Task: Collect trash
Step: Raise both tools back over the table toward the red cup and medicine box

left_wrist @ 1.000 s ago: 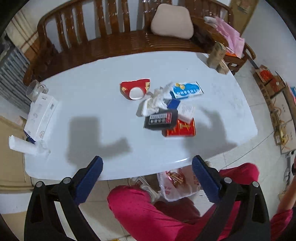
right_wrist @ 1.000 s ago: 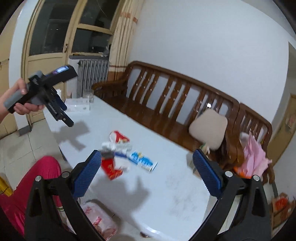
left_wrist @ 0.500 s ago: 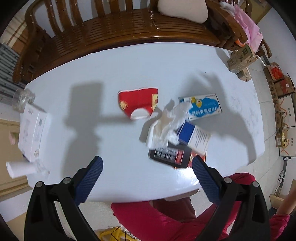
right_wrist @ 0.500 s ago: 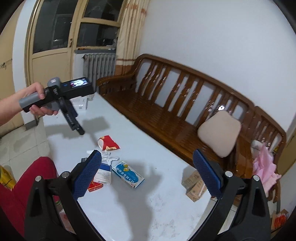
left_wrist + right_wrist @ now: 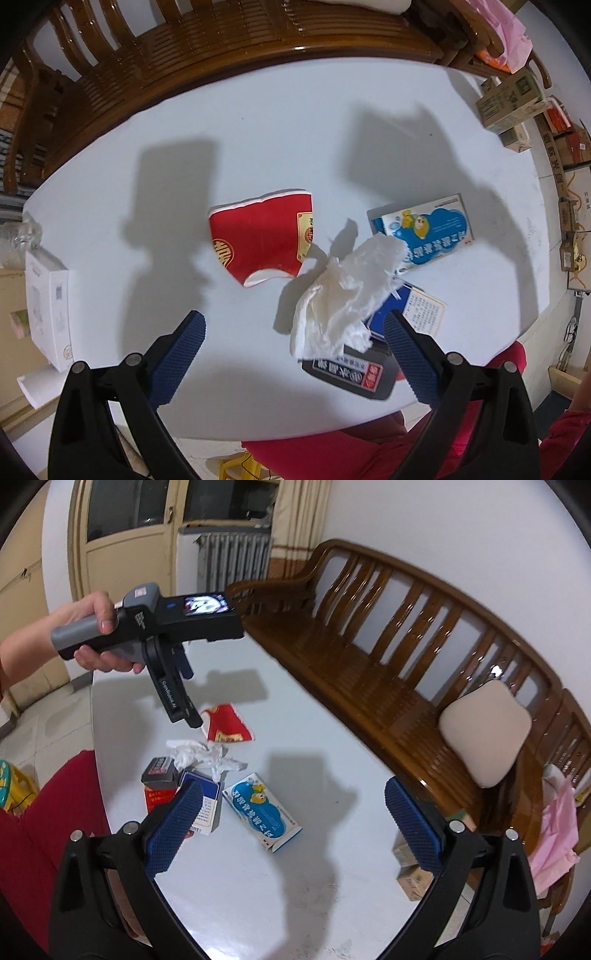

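Observation:
Trash lies on a white table (image 5: pixel 295 140): a flattened red paper cup (image 5: pixel 262 240), a crumpled white tissue (image 5: pixel 343 295), a blue-and-white medicine box (image 5: pixel 424 232), a dark blue box (image 5: pixel 410 310) and a black box (image 5: pixel 351 373). My left gripper (image 5: pixel 293 332) is open and empty, hovering above the cup and tissue. My right gripper (image 5: pixel 293 812) is open and empty, held above the table's right part; its view shows the cup (image 5: pixel 227 727), tissue (image 5: pixel 203 757), medicine box (image 5: pixel 262 808) and the left gripper (image 5: pixel 184 705).
A wooden bench (image 5: pixel 369 646) with a beige cushion (image 5: pixel 484 731) runs along the table's far side. A white carton (image 5: pixel 48 310) sits at the table's left end. Cardboard boxes (image 5: pixel 509 99) stand on the floor at right. The person's red-clad legs (image 5: pixel 369 443) are at the near edge.
My left gripper has moved forward over the table and lower toward the trash. My right gripper has swung over the table's right part. Both stayed open.

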A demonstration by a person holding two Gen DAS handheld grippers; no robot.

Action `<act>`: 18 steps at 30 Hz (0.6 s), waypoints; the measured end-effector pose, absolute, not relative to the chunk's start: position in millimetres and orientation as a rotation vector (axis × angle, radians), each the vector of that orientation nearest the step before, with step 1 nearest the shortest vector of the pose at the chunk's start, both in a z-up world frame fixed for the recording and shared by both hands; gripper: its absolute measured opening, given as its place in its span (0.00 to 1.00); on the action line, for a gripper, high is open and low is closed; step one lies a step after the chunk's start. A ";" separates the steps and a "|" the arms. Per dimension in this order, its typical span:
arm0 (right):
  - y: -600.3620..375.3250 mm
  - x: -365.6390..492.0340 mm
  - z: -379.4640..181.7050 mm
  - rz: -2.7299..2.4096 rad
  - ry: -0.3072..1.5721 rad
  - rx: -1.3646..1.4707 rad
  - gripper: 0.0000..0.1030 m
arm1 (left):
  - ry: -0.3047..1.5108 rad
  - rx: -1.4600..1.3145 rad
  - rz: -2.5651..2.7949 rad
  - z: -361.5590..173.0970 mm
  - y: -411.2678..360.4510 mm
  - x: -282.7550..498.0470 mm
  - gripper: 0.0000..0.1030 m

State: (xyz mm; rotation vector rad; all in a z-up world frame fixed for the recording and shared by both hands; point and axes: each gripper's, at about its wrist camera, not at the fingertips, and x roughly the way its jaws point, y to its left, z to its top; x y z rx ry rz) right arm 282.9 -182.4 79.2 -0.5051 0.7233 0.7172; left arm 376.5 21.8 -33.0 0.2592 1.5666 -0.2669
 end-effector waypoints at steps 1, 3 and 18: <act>-178.3 287.0 71.3 0.728 0.741 -0.511 0.94 | 1.575 0.261 -0.268 -38.9 22.0 379.6 0.92; -174.6 294.7 59.4 0.748 0.766 -0.526 0.94 | 1.590 0.260 -0.268 -48.4 22.9 384.5 0.92; -124.0 332.6 -44.3 0.912 0.997 -0.736 0.94 | 1.673 0.209 -0.260 -104.0 31.0 418.9 0.92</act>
